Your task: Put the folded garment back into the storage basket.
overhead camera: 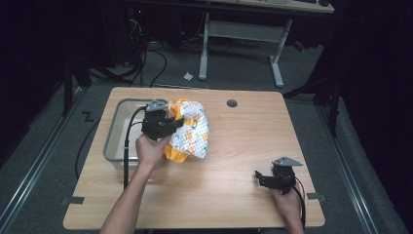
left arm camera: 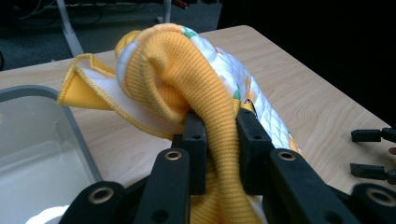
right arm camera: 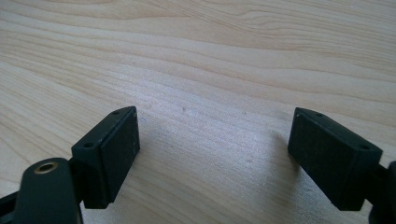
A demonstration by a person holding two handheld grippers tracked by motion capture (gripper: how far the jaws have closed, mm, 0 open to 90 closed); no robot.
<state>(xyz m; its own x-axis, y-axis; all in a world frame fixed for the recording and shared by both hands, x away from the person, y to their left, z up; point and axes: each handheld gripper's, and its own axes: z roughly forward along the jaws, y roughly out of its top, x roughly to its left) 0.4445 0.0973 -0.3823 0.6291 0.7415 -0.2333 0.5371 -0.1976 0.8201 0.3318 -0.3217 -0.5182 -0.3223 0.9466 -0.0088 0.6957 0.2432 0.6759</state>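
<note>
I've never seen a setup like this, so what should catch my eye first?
The bright yellow garment, pinched in the left gripper beside the grey bin at the table's left. At the right, the right gripper rests with its fingers spread over bare wood.

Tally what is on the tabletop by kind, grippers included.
Yellow and white patterned cloth garment: 1, clamped in the left gripper
Grey-rimmed clear bin: 1
Grippers: 2, counting the right gripper with its jaws apart over bare wood
Total: 4
</note>
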